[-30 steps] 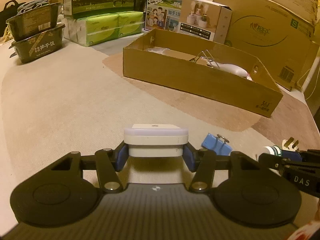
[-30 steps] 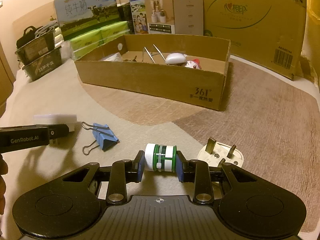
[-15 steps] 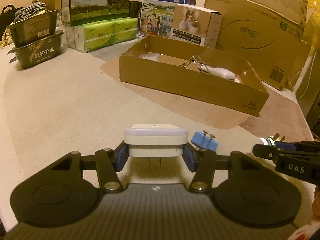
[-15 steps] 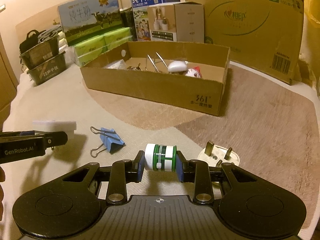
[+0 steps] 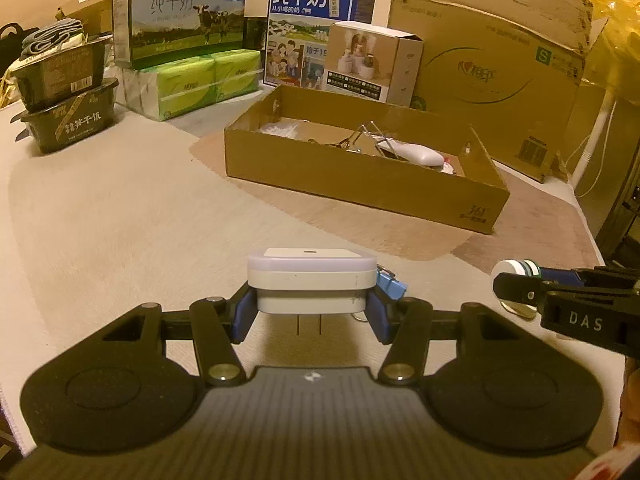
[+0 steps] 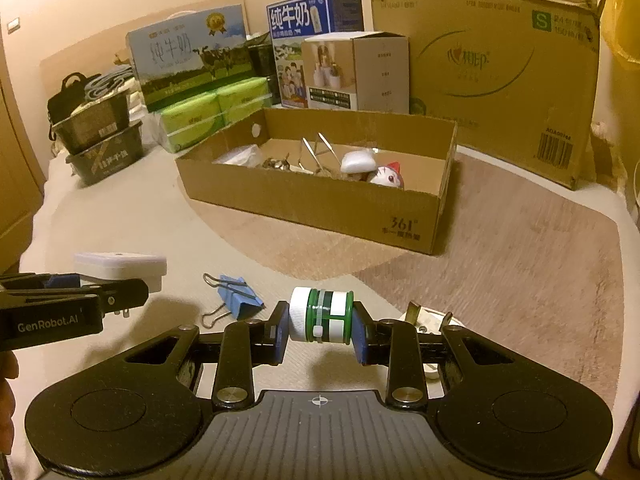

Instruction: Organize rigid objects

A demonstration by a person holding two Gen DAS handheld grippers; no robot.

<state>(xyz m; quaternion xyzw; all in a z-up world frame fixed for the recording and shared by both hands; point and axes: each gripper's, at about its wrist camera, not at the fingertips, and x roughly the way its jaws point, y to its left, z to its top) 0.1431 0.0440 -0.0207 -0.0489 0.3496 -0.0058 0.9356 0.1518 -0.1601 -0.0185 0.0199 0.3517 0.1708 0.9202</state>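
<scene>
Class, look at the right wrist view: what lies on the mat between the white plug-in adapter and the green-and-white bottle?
A blue binder clip lies between the adapter and bottle, seen clearly in the right wrist view.

Blue metal binder clip [image 5: 390, 285] mostly hidden behind the white square plug adapter [image 5: 312, 280] and the right pad of the left claw [image 5: 311, 314]; only one corner visible there. White three-pin plug [image 6: 430, 320] half covered by the right finger of the right claw [image 6: 320, 330]; body cut by the black arm. Contents of the open brown cardboard box [image 6: 320, 204] partly hidden below its front wall; small metal pieces beside the wire handles too small to identify. Person's hand [image 6: 6, 384] cut off at the left edge. Small print on the far cartons not readable.
</scene>
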